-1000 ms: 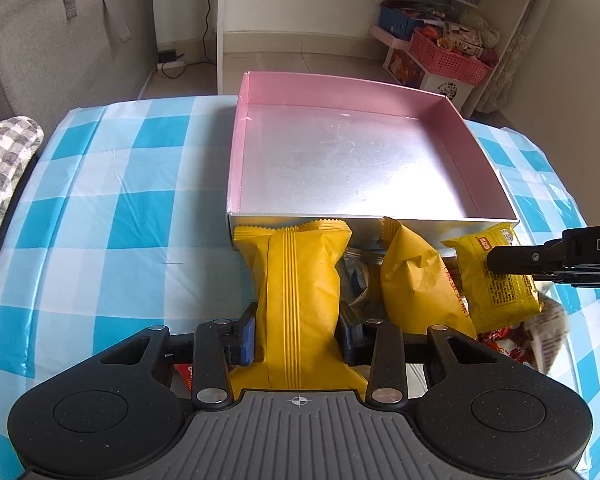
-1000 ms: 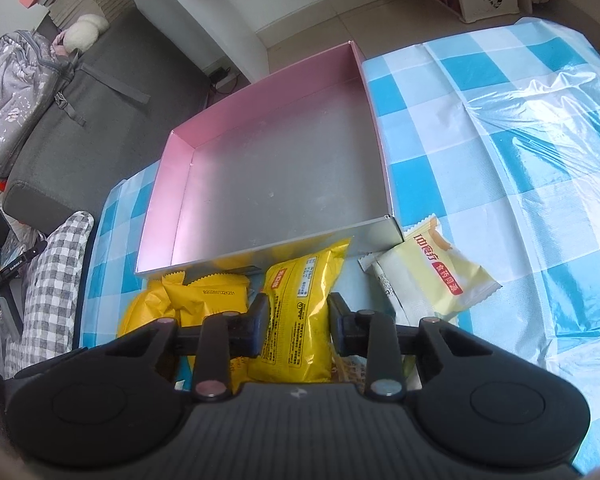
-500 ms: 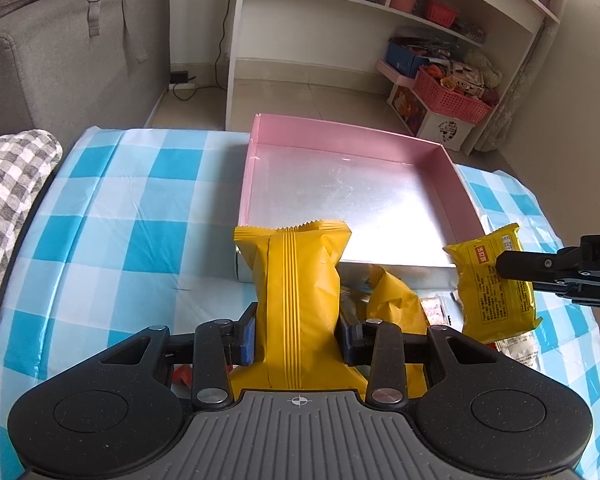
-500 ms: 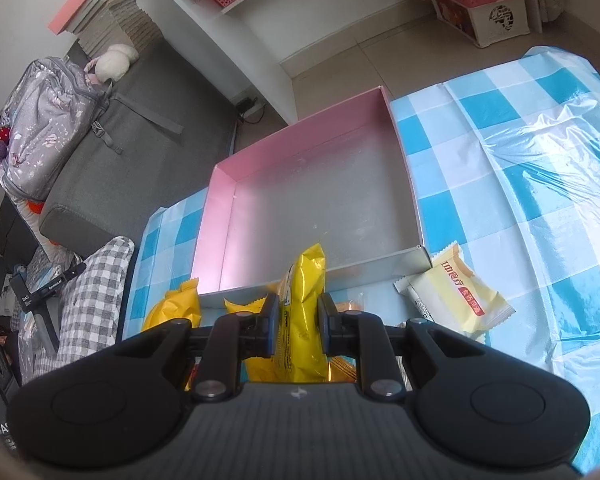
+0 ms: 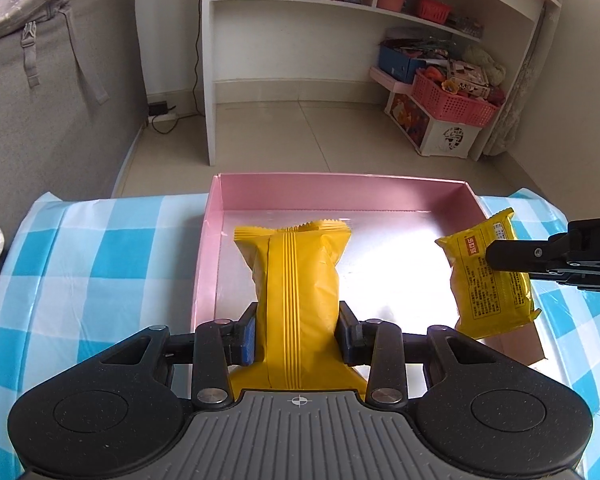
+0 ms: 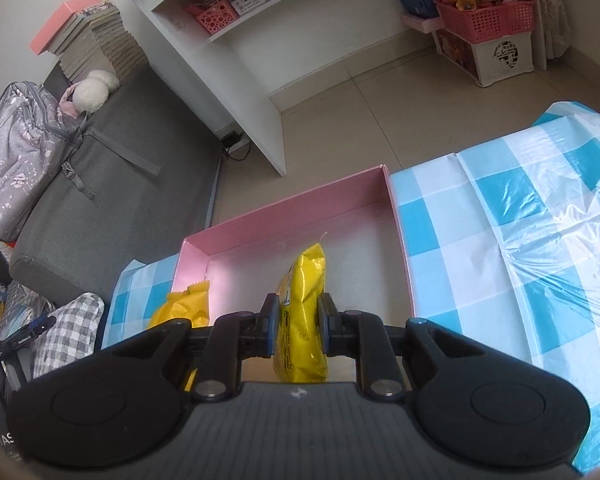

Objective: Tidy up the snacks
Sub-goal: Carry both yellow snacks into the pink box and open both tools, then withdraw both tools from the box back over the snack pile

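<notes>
Two-handed transfer of snack packets into a pink box [image 5: 220, 208] on a surface covered by a blue-and-white checked cloth [image 5: 100, 248]. Left gripper [image 5: 296, 340]: jaws clenched on the lower body of a plain yellow packet [image 5: 296, 280], seam facing the camera, crimped top upward, held clear above the box's silver floor near the left wall. Right gripper [image 6: 298, 326]: jaws clenched across the flat faces of a printed yellow packet [image 6: 302, 320], seen edge-on from its own camera and broadside, tilted, in the left wrist view [image 5: 488, 276], over the right side of the box. Grip low on each packet, probably to leave the free end pointing forward and the landing spot visible past it. Packets kept well apart, one toward each side wall, apparently so that both can be set down without collision and without stacking. Box interior otherwise bare wherever the floor shows; glare hides part of the floor. Judged stage: carry complete, release not yet made. White shelving [image 5: 340, 4] and a red basket [image 5: 452, 100] in the background, not involved.
</notes>
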Motion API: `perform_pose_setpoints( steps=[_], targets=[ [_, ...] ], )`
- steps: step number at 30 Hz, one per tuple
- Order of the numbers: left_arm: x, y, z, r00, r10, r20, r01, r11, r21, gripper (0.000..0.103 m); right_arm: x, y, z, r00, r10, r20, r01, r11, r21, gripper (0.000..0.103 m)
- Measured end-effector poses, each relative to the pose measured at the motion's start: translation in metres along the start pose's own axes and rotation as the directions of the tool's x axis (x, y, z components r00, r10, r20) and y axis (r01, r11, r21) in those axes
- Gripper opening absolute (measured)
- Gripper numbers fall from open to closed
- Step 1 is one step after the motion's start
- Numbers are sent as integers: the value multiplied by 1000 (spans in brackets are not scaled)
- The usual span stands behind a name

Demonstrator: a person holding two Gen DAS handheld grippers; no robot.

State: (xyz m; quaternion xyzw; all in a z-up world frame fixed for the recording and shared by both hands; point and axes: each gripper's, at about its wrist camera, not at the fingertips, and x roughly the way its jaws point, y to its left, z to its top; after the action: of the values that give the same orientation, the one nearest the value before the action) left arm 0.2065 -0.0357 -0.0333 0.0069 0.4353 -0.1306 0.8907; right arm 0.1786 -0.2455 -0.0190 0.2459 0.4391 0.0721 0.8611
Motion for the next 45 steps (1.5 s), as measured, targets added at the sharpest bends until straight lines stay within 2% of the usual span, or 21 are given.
perform_pose_setpoints(
  steps=[8, 16, 18, 20, 22, 23, 24, 26, 30, 37, 45],
  targets=[
    [40, 1, 15, 1000, 18, 22, -18, 1000, 25, 35, 23, -7, 13, 1000, -19, 23, 20, 999, -33, 18],
    [61, 3, 24, 999, 27, 38, -28, 999, 24, 36, 31, 0, 18, 997, -43, 58, 49, 993, -108, 18],
    [64, 2, 24, 999, 32, 44, -33, 999, 31, 39, 33, 1, 19, 997, -48, 62, 56, 991, -120, 19],
    [63, 3, 23, 999, 28, 47, -29, 999, 28, 44, 32, 3, 18, 997, -48, 68, 56, 990, -130, 25],
    [61, 4, 23, 999, 23, 38, -24, 1000, 16, 57, 29, 5, 18, 995, -57, 87, 69, 987, -147, 48],
    [58, 4, 23, 999, 20, 36, -21, 1000, 14, 68, 26, 6, 17, 993, -60, 97, 75, 985, -155, 53],
    [56, 4, 22, 999, 20, 37, -20, 1000, 16, 74, 24, 7, 16, 993, -60, 102, 76, 984, -161, 60],
    [51, 3, 22, 999, 21, 36, -22, 999, 27, 76, 18, 9, 15, 993, -62, 101, 78, 983, -164, 60],
    [35, 0, 19, 999, 18, 38, -19, 999, 38, 85, 6, 11, 11, 991, -76, 110, 94, 981, -172, 73],
    [-7, -1, 4, 999, 19, 35, -20, 998, 51, 91, -23, 20, -5, 988, -100, 116, 122, 971, -204, 89],
    [-65, 13, -31, 999, 45, 28, -46, 998, 36, 96, -56, 33, -36, 990, -100, 100, 121, 967, -224, 98]
  ],
)
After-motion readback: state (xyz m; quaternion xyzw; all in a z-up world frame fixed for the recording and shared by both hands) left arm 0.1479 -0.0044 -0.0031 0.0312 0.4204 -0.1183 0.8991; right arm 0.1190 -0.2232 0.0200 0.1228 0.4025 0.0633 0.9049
